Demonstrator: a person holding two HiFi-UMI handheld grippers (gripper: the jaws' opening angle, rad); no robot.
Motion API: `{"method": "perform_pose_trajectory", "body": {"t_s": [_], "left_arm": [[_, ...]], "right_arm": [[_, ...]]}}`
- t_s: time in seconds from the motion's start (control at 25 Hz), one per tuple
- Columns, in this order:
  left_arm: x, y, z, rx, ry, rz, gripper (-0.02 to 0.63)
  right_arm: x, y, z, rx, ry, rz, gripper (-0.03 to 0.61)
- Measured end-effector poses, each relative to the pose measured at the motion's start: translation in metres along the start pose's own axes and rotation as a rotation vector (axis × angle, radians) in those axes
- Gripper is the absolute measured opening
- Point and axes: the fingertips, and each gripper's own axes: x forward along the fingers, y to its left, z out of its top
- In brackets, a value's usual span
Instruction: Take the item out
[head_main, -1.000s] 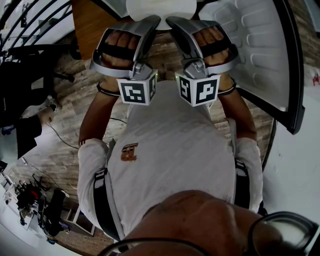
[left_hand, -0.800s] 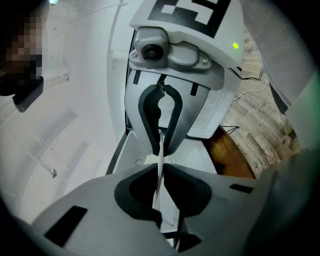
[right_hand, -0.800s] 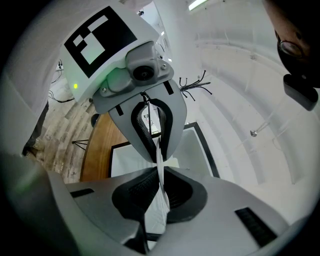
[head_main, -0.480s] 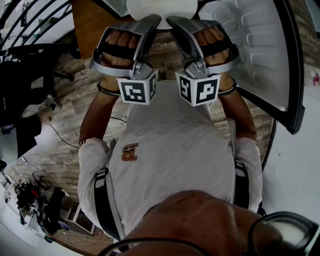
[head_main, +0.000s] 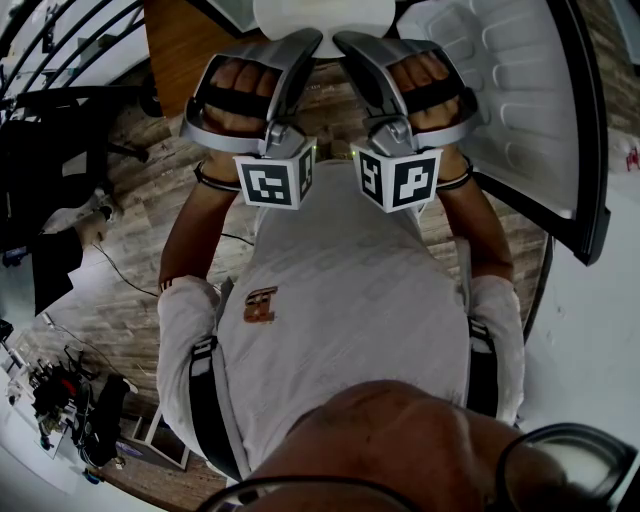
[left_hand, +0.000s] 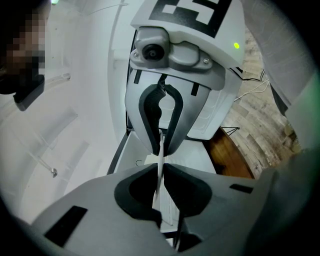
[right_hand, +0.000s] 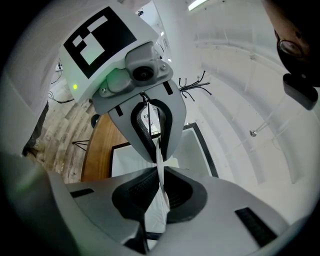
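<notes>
The thin white flat item (left_hand: 158, 185) is hanging edge-on above the open white black-rimmed container (left_hand: 195, 159), with the fingers of the left gripper (left_hand: 161, 169) and right gripper (right_hand: 160, 170) both pinching it. Removal is looking nearly finished.

The floor (head_main: 135, 205) is made of pale wooden planks, and a brown wooden table top (head_main: 180, 45) shows at the upper left. Dark slanted bars (head_main: 60, 40) run beside this table top. A heap of small mixed things (head_main: 60, 395) lies in the lower left corner.
</notes>
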Motion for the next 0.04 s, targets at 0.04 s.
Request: {"method": "perform_pose_trajectory", "body": {"t_s": [0.04], "left_arm": [[-0.0017, -0.0002, 0.0014, 0.0, 0.0, 0.0, 0.041]], "right_arm": [[-0.0021, 0.0004, 0.0006, 0.001, 0.0, 0.0, 0.044]]}}
